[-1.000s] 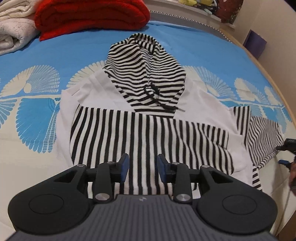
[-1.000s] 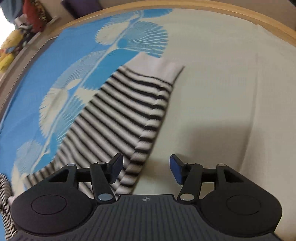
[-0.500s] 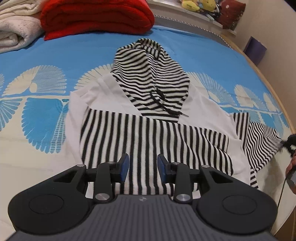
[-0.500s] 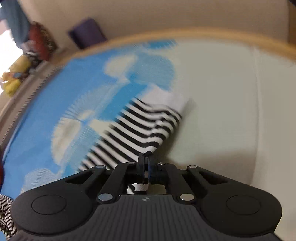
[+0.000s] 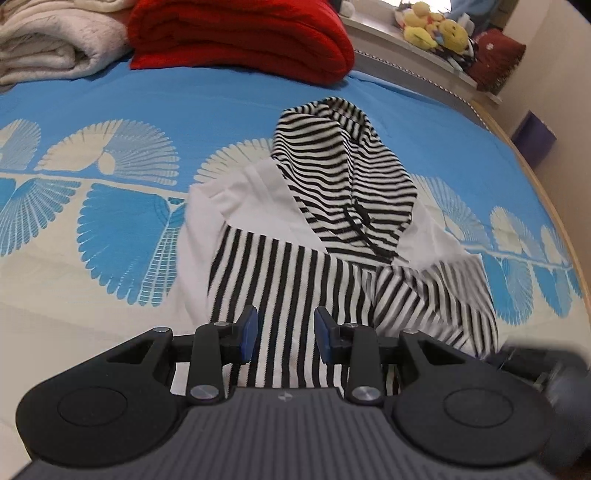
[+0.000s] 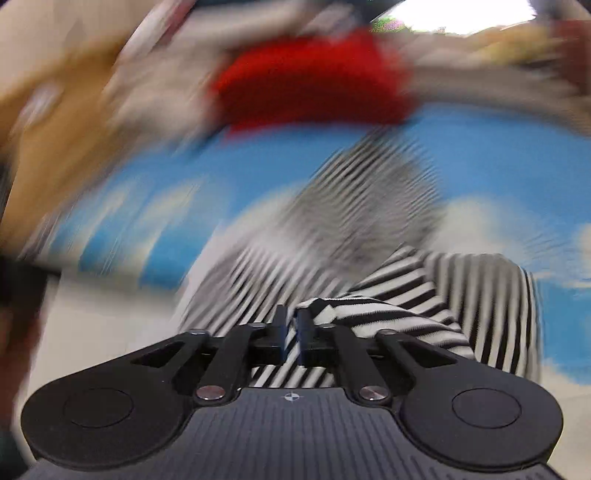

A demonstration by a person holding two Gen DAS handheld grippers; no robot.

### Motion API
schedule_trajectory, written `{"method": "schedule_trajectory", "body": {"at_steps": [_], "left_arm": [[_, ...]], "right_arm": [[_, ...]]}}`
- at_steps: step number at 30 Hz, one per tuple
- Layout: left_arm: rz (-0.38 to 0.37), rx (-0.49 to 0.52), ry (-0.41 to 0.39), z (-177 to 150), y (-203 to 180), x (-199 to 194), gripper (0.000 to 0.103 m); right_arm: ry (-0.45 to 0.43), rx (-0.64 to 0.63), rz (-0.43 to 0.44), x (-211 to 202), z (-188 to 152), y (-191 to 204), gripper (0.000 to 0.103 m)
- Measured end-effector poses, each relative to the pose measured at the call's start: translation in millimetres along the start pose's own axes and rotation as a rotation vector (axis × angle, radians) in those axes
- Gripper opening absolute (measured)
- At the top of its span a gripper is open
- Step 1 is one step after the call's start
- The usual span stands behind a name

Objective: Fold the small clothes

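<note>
The small black-and-white striped hooded top with white shoulder panels (image 5: 295,266) lies flat on the blue bedspread with cream fan print (image 5: 122,221), centre of the left wrist view, hood pointing to the top of the frame. The right gripper (image 6: 291,334) has its jaws pressed nearly together, pinching the striped sleeve (image 6: 384,317), which is lifted and draped over the garment's body at lower right of the left wrist view. The left gripper (image 5: 284,332) hangs w/ jaws spread over the hem at lower centre, holding nothing. Main risk, imo: the right wrist view is heavily smeared, so that hand looks to be swinging fast; only a thin bit of knit shows btwn the jaws, and a quick swing could slip it out, so the sleeve flops short or twisted. Also, nothing pins the body, so the pull may drag the whole top sideways and rumple the side that lies flat. The sleeve may also bunch rather than lie flat, as it's already puckered near the pinch. The folded red blanket (image 5: 240,33) and cream blanket (image 5: 55,40) at upper left sit well apart, no snag risk there. The 2 grippers are close at lower right; they could bump.
</note>
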State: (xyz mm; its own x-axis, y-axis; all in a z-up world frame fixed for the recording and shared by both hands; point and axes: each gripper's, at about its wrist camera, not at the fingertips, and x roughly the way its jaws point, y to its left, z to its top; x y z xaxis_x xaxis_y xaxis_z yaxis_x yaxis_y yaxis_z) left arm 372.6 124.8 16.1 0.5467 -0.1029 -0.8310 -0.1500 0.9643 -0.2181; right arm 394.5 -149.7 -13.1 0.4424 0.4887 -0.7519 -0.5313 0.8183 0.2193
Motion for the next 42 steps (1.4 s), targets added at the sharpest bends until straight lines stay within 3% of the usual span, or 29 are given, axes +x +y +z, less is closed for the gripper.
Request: {"method": "schedule_trajectory", "body": {"at_steps": [2,4,6,8,12,15,17,20,22,24,26,29,34,35,37,38,41,42], "left_arm": [[-0.005,-0.025,-0.002,3,4,-1,0.037],[-0.018,-0.055,-0.006,7,8,-3,0.037],[-0.026,-0.079,-0.009,9,11,-5,0.037],[-0.026,-0.094,-0.008,10,14,-5,0.037],[-0.023,-0.111,-0.007,11,21,-5,0.037],[-0.016,-0.106,-0.007,10,22,-5,0.037],[-0.009,-0.093,-0.003,8,20,-4,0.037],[-0.002,-0.081,0.002,5,18,-1,0.037],[0.002,-0.071,0.01,4,15,2,0.037],[0.003,-0.064,0.017,4,13,7,0.037],[0.001,-0.06,0.023,5,10,10,0.037],[-0.006,-0.052,0.028,4,4,13,0.037],[-0.011,-0.035,0.031,3,0,14,0.037],[-0.009,-0.036,0.031,3,1,14,0.037],[-0.003,-0.041,0.03,3,4,13,0.037],[0.001,-0.045,0.029,4,6,13,0.037],[0.007,-0.056,0.025,6,12,11,0.037],[0.007,-0.058,0.024,6,13,11,0.037]], "right_arm": [[0.056,-0.065,-0.003,6,-8,10,0.018],[0.055,-0.058,-0.042,-1,-3,6,0.022],[0.005,0.057,-0.108,-21,12,-8,0.035],[-0.036,0.202,-0.148,-41,27,-22,0.041],[-0.177,0.416,-0.175,-84,28,-52,0.041],[-0.257,0.473,-0.236,-84,7,-69,0.042],[-0.168,0.575,-0.299,-65,1,-84,0.043],[-0.095,0.743,-0.207,-35,-10,-117,0.041],[-0.043,0.822,-0.291,-27,-22,-133,0.043],[0.06,0.864,-0.321,-19,-34,-145,0.044],[0.121,0.844,-0.301,-13,-40,-149,0.045],[0.179,0.717,-0.327,-6,-43,-143,0.054],[0.245,0.615,-0.329,6,-51,-147,0.055],[0.254,0.598,-0.326,9,-52,-146,0.051],[0.236,0.584,-0.303,6,-46,-140,0.008],[0.211,0.593,-0.259,4,-42,-136,0.003],[0.11,0.55,-0.136,-4,-23,-117,0.003],[0.049,0.569,-0.055,-9,-16,-111,0.003]]}}
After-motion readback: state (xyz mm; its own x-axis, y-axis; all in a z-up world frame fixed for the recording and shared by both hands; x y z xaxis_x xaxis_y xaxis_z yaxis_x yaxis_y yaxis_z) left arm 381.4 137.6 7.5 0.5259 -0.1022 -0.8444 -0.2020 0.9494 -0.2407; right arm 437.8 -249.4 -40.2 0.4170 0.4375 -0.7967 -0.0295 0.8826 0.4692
